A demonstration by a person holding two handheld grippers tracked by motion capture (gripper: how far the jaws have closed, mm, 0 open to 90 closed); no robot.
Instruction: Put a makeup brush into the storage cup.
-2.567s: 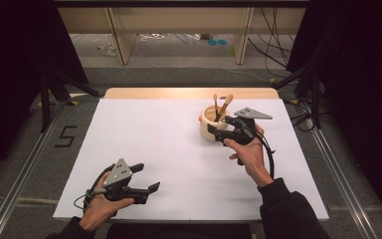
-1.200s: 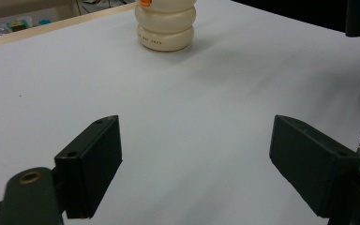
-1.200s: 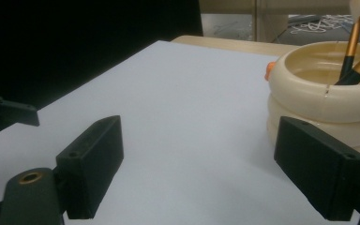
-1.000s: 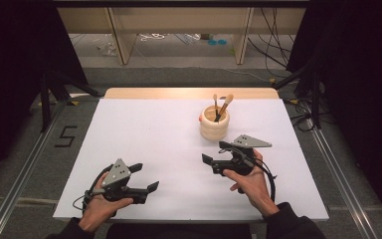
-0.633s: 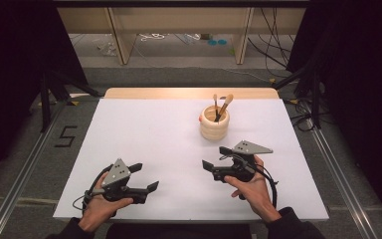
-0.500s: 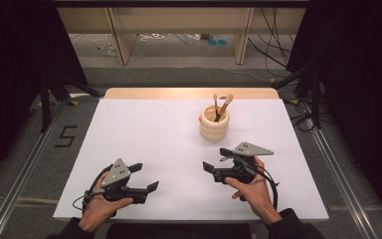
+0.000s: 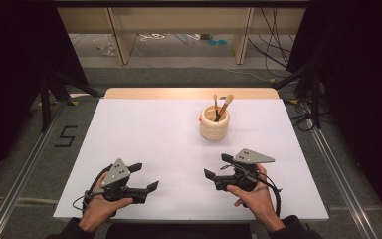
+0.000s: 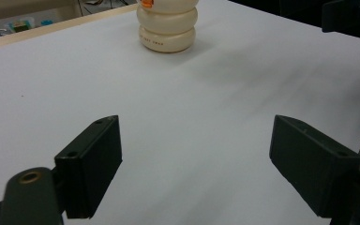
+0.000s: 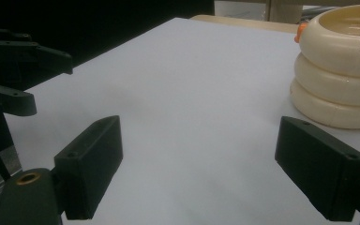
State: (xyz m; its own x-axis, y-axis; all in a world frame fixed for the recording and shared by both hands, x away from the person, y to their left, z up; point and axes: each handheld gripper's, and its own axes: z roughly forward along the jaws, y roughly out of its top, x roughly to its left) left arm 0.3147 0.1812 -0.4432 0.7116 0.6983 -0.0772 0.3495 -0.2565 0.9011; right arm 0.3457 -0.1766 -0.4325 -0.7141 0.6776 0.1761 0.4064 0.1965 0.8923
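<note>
A cream ribbed holder (image 7: 214, 124) stands on the white table top (image 7: 149, 134), right of centre, with two brushes (image 7: 224, 107) sticking out of it. The same holder (image 8: 168, 26) is far ahead in the left gripper view, and the holder (image 9: 340, 84) is close at the right in the right gripper view. My left gripper (image 7: 144, 178) rests near the front left edge, open and empty. My right gripper (image 7: 218, 167) sits near the front, below the holder, also open with nothing between its jaws.
A wooden strip (image 7: 189, 93) runs along the table's far edge. Metal rails (image 7: 22, 174) flank the table on both sides. Shelving legs and cables (image 7: 273, 45) lie on the floor beyond. Dark curtains close in left and right.
My right gripper has drawn back from the holder toward the front edge of the table and come down near it. The left gripper has stayed in place.
</note>
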